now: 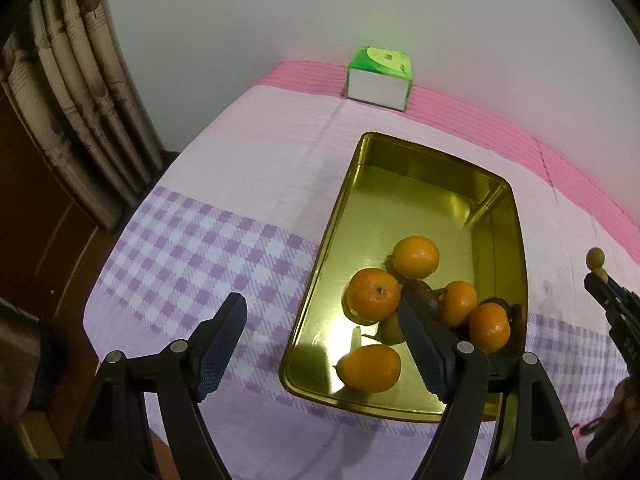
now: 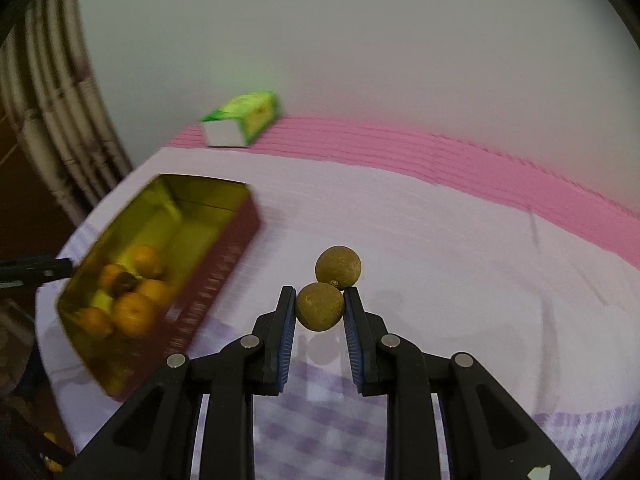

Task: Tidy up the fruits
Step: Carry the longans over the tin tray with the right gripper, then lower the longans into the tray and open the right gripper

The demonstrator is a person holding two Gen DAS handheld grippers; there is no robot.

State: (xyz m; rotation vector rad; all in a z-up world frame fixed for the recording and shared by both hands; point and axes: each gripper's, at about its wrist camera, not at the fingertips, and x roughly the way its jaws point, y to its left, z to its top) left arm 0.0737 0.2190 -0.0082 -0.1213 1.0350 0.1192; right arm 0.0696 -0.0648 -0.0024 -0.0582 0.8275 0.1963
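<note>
**Right gripper pinching brown fruit; left gripper spread at the tin**

My right gripper point(image 2: 320, 307) has its jaws pinching a round brown fruit point(image 2: 320, 306), with a second brown fruit point(image 2: 338, 267) touching it on the far side. Both sit over the pale cloth point(image 2: 440, 248), well right of the gold tin point(image 2: 224, 200). My left gripper point(image 1: 320, 330) has its jaws spread, gripping nothing, at the tin's near end. I count five oranges point(image 1: 373, 293) clustered in that near end. A green box point(image 1: 379, 78) stands at the far edge.
</note>
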